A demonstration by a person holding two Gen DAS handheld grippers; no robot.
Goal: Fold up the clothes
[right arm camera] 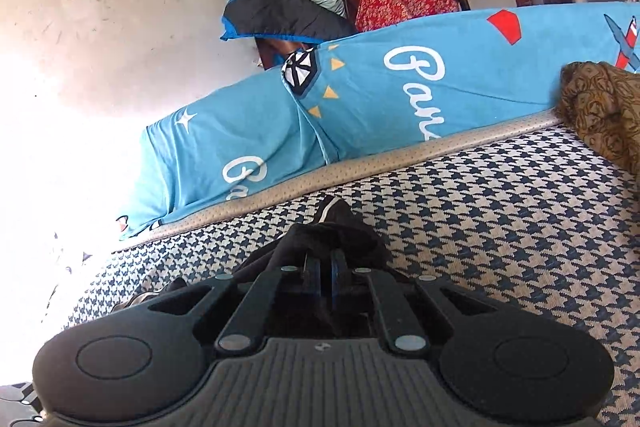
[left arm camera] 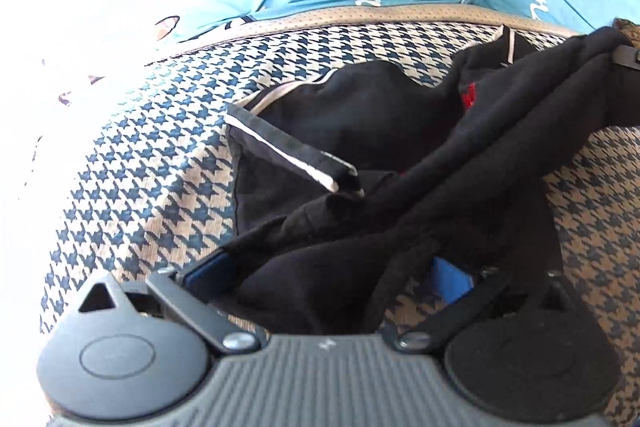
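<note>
Your black garment [left arm camera: 400, 131], white-piped, stretches taut between both grippers. The right gripper [right arm camera: 322, 267] clenches its corner; left gripper [left arm camera: 328, 267] stands released, cloth draped across, with the houndstooth cover [left arm camera: 152, 167] bare to the left

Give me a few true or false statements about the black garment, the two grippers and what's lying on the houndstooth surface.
1. The right gripper is shut on black cloth. True.
2. The black garment has white piping along an edge. True.
3. The garment lies on a plain white sheet. False: it lies on a blue and beige houndstooth cover.
4. The left gripper's fingers stand pressed together. False: its blue pads stand wide apart, with cloth draped across them.
5. A light blue printed cloth lies beyond the houndstooth surface. True.
</note>
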